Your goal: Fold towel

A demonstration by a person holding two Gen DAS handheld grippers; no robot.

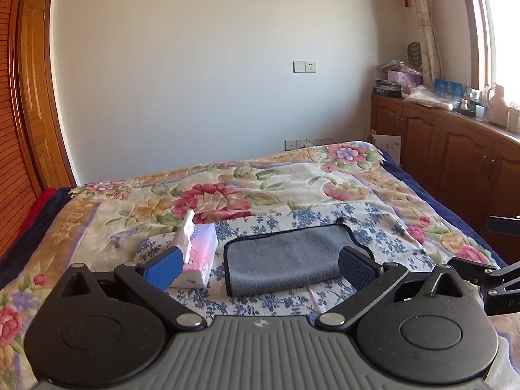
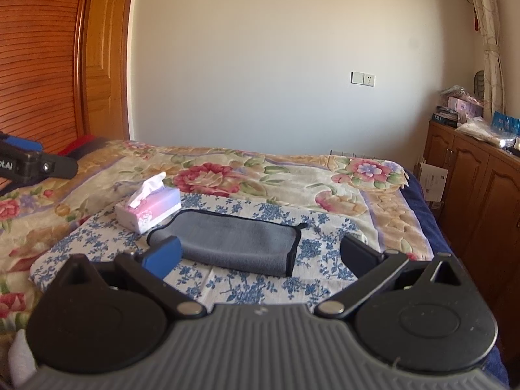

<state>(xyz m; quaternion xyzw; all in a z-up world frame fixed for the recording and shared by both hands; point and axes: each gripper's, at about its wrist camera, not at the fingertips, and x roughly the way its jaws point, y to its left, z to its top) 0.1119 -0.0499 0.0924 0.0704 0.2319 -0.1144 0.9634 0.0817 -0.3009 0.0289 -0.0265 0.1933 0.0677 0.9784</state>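
Hovering near the towel (image 1: 286,256), both the left gripper (image 1: 260,265) and right gripper (image 2: 260,255) are wide open, holding nothing. It lies folded on the blue cloth (image 2: 247,289), tissues (image 2: 149,206) just left. Grabbing one layer could unravel it, I reckon.

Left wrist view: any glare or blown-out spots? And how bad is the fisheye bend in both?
Left wrist view: the window at upper right is blown out white, though the grey towel stays evenly lit and sharp. Right wrist view: no window in frame, softer light, the towel clear. Both views: strong barrel distortion, with the wooden door bowing at the left edge.
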